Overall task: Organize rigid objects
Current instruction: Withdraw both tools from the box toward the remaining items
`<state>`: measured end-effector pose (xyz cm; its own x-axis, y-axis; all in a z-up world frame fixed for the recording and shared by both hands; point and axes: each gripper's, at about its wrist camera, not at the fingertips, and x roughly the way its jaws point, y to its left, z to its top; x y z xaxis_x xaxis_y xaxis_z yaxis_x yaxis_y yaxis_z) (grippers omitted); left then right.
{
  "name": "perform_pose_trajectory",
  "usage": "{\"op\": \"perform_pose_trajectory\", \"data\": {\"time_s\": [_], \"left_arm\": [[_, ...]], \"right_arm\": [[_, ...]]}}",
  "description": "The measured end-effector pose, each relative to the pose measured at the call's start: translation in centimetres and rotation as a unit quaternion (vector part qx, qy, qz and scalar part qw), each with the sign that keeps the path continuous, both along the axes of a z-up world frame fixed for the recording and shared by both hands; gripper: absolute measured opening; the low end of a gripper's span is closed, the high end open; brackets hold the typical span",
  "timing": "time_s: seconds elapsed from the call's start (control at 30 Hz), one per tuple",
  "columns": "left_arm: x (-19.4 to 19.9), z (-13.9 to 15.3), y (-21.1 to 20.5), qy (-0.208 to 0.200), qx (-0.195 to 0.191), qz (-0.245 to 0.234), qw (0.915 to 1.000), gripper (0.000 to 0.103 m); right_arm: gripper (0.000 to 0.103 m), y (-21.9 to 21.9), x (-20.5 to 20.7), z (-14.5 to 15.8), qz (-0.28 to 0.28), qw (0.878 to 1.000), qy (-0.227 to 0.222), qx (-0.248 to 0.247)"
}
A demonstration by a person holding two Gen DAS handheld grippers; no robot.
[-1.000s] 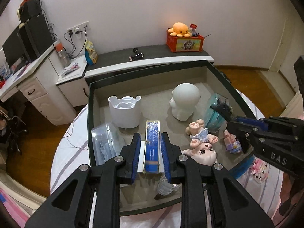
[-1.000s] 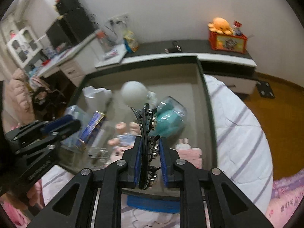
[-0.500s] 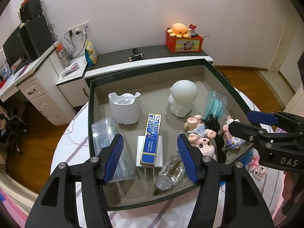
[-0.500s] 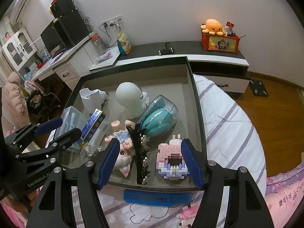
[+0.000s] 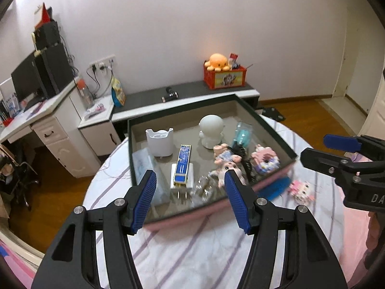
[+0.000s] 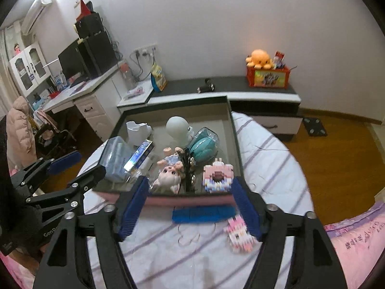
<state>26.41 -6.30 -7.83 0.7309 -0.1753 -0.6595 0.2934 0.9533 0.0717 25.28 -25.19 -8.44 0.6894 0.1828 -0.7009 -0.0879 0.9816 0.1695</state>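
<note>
A dark tray (image 5: 272, 130) sits on a white striped sheet. In it a blue-gold box (image 5: 182, 163) lies on a white plug, with a pig doll (image 6: 168, 175), a black hair clip (image 6: 186, 168) and a pink block ring (image 6: 217, 175) near the front wall. My left gripper (image 5: 190, 178) is open and empty, back from the tray's front edge. My right gripper (image 6: 190, 183) hangs over the sheet with its jaws opening and nothing gripped. Below it, on the sheet, lie a blue comb (image 6: 203, 214) and a pink block figure (image 6: 238, 233).
A white cup (image 5: 160, 142), a white round figure (image 5: 211, 130), a teal item in a clear case (image 6: 204, 144) and a clear plastic box (image 5: 146, 166) also fill the tray. Beyond it stand a low cabinet with a red box (image 5: 225, 78) and a desk (image 5: 48, 110).
My left gripper let go of the blue-gold box and my right let go of the black hair clip. Both opened wide and drew back and up from the tray.
</note>
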Motion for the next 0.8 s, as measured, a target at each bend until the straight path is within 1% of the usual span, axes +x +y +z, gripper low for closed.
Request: {"op": "perform_pose_trajectory", "data": {"time_s": [0.07, 0.13, 0.2, 0.27, 0.37, 0.4, 0.43, 0.6, 0.8], "left_arm": [[-2.2, 0.6, 0.3, -0.022, 0.006, 0.004, 0.9997, 0.061], [-4.6, 1.2, 0.8, -0.044, 0.002, 0.003, 0.999, 0.062], [-6.6, 1.7, 1.5, -0.05, -0.006, 0.009, 0.9987, 0.063], [-8.2, 2.1, 1.9, -0.056, -0.01, 0.011, 0.9983, 0.063], [-10.8, 2.4, 2.4, -0.071, -0.01, 0.017, 0.9972, 0.071], [-11.4, 2.5, 2.6, -0.073, -0.011, 0.019, 0.9971, 0.074], [-12.0, 2.5, 2.7, -0.075, -0.01, 0.022, 0.9969, 0.076], [-14.3, 2.3, 2.4, -0.075, -0.008, 0.013, 0.997, 0.077], [-15.1, 2.4, 2.0, -0.079, -0.012, 0.005, 0.9968, 0.081]], "right_arm": [[0.079, 0.2, -2.2, 0.9, -0.008, 1.0, -0.016, -0.011], [0.079, 0.3, -4.3, 1.8, -0.01, 0.999, -0.034, -0.018], [0.079, 0.6, -6.5, 2.3, -0.013, 0.999, -0.048, -0.023], [0.079, 0.9, -8.2, 2.6, -0.016, 0.998, -0.049, -0.026], [0.079, 1.4, -10.4, 2.5, -0.015, 0.998, -0.054, -0.028], [0.079, 1.6, -11.3, 2.3, -0.013, 0.998, -0.053, -0.026], [0.08, 1.8, -11.9, 2.2, -0.011, 0.998, -0.052, -0.024], [0.08, 2.3, -14.2, 1.3, -0.008, 0.999, -0.044, -0.023], [0.08, 2.6, -15.2, 1.4, -0.003, 0.999, -0.048, -0.025]]}}
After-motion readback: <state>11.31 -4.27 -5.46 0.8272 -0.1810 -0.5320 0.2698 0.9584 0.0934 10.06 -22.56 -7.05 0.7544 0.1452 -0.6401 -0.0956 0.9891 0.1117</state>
